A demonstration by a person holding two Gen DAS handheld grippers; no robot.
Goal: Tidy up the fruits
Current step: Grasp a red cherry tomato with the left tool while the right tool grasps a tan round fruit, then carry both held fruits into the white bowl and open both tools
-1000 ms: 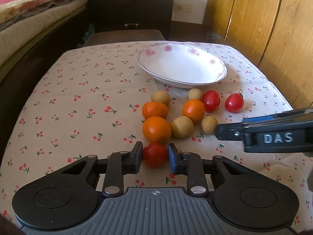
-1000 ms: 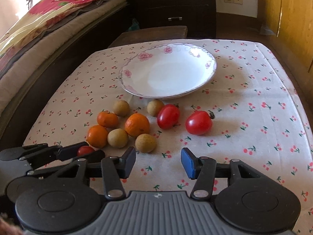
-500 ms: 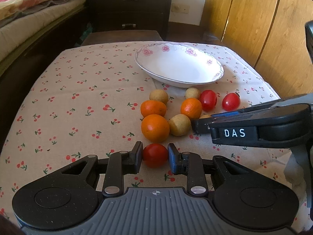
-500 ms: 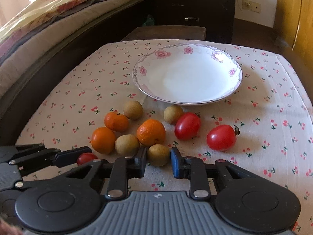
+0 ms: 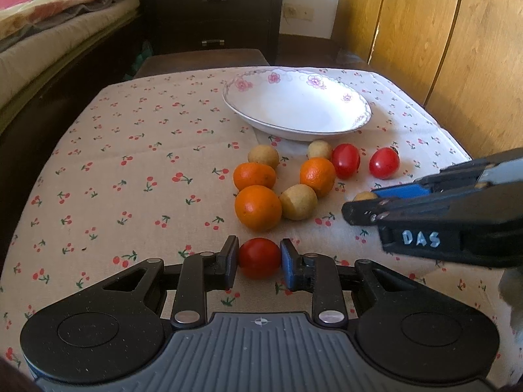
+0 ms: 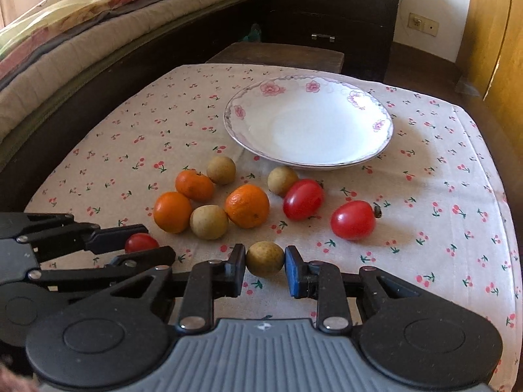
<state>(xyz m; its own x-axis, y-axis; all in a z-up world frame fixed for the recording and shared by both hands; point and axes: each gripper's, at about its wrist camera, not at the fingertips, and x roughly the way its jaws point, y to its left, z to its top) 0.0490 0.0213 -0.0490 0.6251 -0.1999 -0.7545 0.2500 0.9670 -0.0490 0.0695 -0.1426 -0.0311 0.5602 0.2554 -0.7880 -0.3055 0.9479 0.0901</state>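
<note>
My left gripper (image 5: 258, 258) is shut on a small red tomato (image 5: 259, 257), held just above the cherry-print cloth. My right gripper (image 6: 264, 259) is shut on a round tan fruit (image 6: 264, 259); it shows in the left wrist view (image 5: 364, 197) at the right. Three oranges (image 5: 257, 208) (image 5: 254, 175) (image 5: 317, 176), three more tan fruits (image 5: 299, 202) and two red tomatoes (image 5: 345, 160) (image 5: 384, 162) lie in a cluster. A white flowered bowl (image 5: 359, 121) stands empty behind them.
The table's cloth (image 5: 130, 150) ends at a bed (image 5: 49, 52) on the left, a dark dresser (image 5: 212, 9) and stool (image 5: 202, 58) behind, and wooden panels (image 5: 457, 49) on the right.
My right gripper moved left and forward around the nearest tan fruit and closed on it. My left gripper kept hold of the tomato and lifted slightly.
</note>
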